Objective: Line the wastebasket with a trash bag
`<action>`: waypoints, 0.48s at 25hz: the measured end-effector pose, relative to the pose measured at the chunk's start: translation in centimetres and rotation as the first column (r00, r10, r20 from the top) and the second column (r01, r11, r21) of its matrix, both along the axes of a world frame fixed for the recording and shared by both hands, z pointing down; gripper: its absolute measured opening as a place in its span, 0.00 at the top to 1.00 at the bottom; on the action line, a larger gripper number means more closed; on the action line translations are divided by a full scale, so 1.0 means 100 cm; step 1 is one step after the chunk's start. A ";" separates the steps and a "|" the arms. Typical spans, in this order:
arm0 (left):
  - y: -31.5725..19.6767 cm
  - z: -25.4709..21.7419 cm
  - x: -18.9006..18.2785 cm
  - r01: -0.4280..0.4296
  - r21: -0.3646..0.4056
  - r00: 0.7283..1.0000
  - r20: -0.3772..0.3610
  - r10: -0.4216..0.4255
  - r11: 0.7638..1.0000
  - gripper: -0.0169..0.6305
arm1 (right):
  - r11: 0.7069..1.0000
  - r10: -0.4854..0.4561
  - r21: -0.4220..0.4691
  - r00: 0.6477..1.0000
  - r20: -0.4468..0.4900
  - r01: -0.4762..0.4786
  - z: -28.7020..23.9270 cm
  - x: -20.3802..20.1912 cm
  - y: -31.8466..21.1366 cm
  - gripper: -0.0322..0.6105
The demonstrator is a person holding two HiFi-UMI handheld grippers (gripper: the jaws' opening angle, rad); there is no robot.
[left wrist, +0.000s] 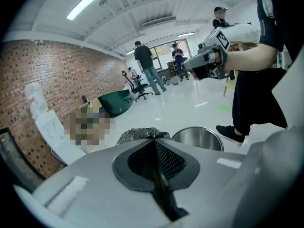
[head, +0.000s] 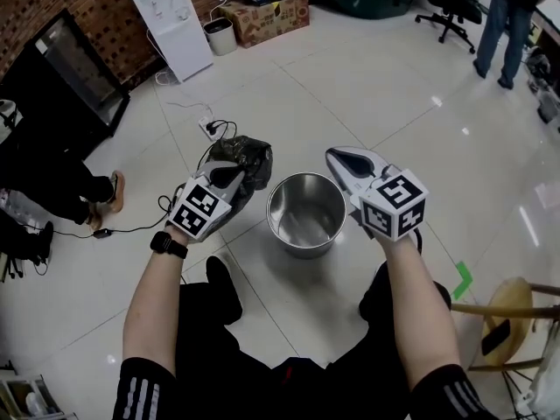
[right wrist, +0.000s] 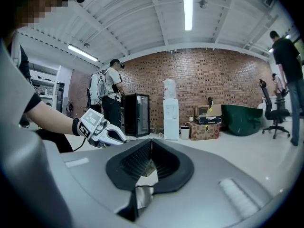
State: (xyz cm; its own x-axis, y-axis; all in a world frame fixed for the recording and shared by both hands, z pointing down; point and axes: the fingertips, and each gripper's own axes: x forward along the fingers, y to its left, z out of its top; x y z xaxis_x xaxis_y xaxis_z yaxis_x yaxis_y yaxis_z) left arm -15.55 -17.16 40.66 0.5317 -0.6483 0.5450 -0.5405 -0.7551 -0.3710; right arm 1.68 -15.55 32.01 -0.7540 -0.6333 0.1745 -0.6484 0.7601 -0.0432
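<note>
White tile floor (head: 411, 121), head view: steel wastebasket (head: 305, 214) stands unlined between left gripper (head: 229, 175) and right gripper (head: 337, 157); trash bag (head: 247, 157) bunched at the left tip. Left gripper view: jaws closed, apparently pinching bag film. Right gripper view: jaws closed, empty. Pickup step; next I must find the bag's mouth.
</note>
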 end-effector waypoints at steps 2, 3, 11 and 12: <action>0.007 -0.008 0.030 -0.061 0.004 0.998 -0.011 0.061 0.998 0.97 | 1.000 0.005 0.002 1.000 0.005 -0.005 -0.003 0.002 -0.001 0.94; 0.011 -0.007 0.045 -0.087 -0.001 0.996 -0.017 0.087 0.996 0.97 | 1.000 0.009 0.004 1.000 0.010 -0.009 -0.005 0.003 -0.001 0.94; 0.067 0.086 0.143 -0.266 -0.145 0.962 0.028 0.273 0.953 0.97 | 0.999 0.046 0.016 0.999 0.026 -0.047 -0.011 0.014 -0.007 0.94; 0.074 0.099 0.149 -0.283 -0.166 0.956 0.028 0.292 0.945 0.97 | 0.999 0.048 0.015 0.999 0.026 -0.049 -0.011 0.014 -0.007 0.94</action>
State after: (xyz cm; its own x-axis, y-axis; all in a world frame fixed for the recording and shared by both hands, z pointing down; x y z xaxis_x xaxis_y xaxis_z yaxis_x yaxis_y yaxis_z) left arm -0.60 -9.76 50.52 0.6510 -0.3751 0.6599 -0.2749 -0.9269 -0.2556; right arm 3.13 -16.29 30.92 -0.7266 -0.6716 0.1451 -0.6832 0.7286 -0.0483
